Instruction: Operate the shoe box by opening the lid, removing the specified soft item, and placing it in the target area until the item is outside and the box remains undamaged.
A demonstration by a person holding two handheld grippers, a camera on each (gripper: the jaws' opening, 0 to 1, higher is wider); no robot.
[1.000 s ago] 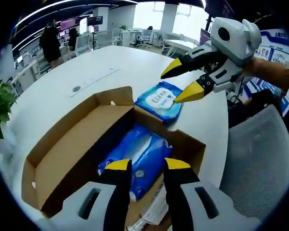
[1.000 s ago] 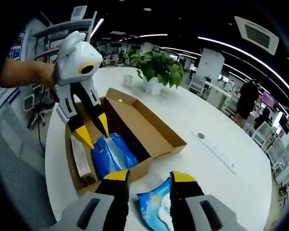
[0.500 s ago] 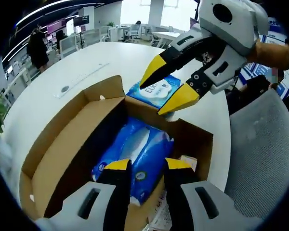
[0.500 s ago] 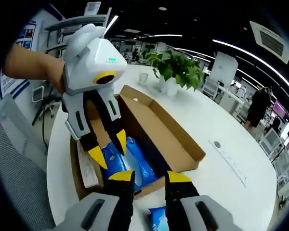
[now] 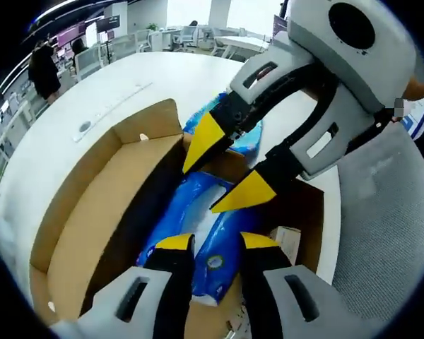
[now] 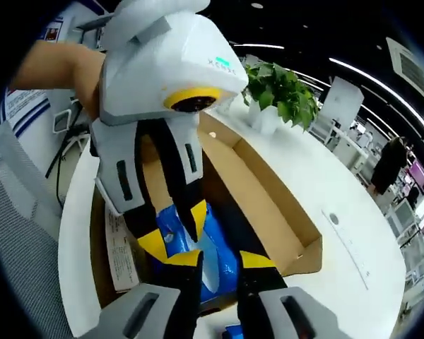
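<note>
open office, white round table [image 5: 92, 99], potted plant [image 6: 283, 92], ceiling strip lights [image 6: 360, 70]

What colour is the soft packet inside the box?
Blue with white, the soft packet shows best in the left gripper view.

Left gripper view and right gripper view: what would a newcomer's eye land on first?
First, the two tools crowding over the open shoe box: the right tool fills the upper right of the left gripper view, yellow tips apart above the blue wipes pack inside. In the right gripper view the left tool dips into the box onto that pack, with a potted plant on the white table behind.
</note>
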